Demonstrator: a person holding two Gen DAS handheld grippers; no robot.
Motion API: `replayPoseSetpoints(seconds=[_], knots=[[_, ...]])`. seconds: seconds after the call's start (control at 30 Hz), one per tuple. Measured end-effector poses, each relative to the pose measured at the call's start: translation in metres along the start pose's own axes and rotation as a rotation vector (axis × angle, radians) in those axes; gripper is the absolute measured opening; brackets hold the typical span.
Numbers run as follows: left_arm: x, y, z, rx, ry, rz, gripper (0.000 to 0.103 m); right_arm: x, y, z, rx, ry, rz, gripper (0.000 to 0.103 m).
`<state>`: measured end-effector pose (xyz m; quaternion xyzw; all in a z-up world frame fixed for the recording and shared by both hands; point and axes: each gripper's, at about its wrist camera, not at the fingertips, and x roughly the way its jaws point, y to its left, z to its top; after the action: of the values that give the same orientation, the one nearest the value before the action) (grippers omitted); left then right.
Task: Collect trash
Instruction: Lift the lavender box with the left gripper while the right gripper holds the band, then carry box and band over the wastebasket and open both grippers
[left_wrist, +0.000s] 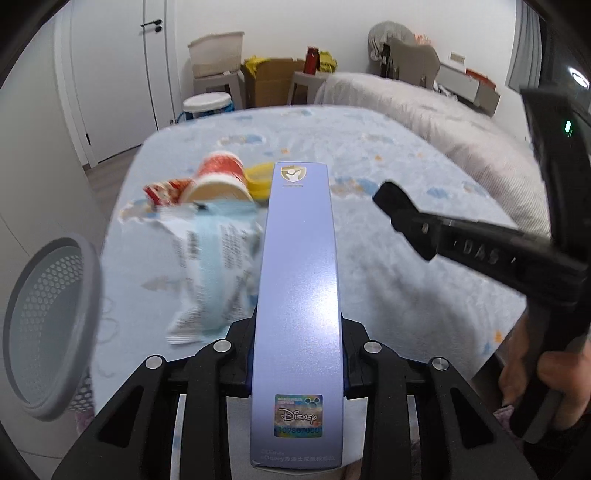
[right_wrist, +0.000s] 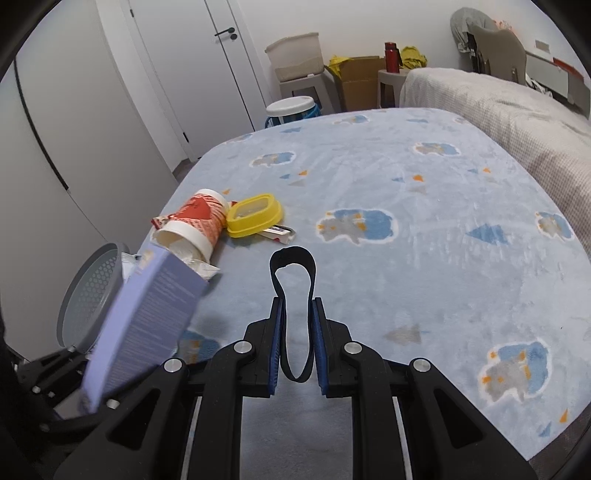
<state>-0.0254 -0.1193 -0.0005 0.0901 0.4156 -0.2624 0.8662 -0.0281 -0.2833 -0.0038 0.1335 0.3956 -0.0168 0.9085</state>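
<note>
Lavender "Disney"-stickered box (left_wrist: 297, 295) clamped in left gripper (left_wrist: 297, 354); right gripper (right_wrist: 297, 332) part-open around black loop (right_wrist: 293, 291).

Lavender box (left_wrist: 297, 295); red-and-white cup (right_wrist: 199, 221); yellow lid (right_wrist: 255, 214); grey mesh bin (left_wrist: 48, 325); pale-blue blanket (right_wrist: 406, 221) patterned with blue-grey patches, orange triangles.

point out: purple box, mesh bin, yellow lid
purple box (left_wrist: 295, 295): left wrist view, middle of its top face.
mesh bin (right_wrist: 92, 284): right wrist view, perforated inner wall.
yellow lid (right_wrist: 255, 214): right wrist view, its rim.
</note>
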Motion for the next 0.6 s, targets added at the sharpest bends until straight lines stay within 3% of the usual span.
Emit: replayPoseSetpoints(seconds=[0.27,0.6], knots=[[-0.056,0.090,0.007,-0.126,-0.119,0.135,0.030,-0.017,0.090,0.010,-0.119,-0.044,0.110,0.017],[-0.062,0.212,-0.014,-0.291,-0.105,0.297,0.030,0.037,0.225,0.019,-0.277,0.040,0.290,0.017]])
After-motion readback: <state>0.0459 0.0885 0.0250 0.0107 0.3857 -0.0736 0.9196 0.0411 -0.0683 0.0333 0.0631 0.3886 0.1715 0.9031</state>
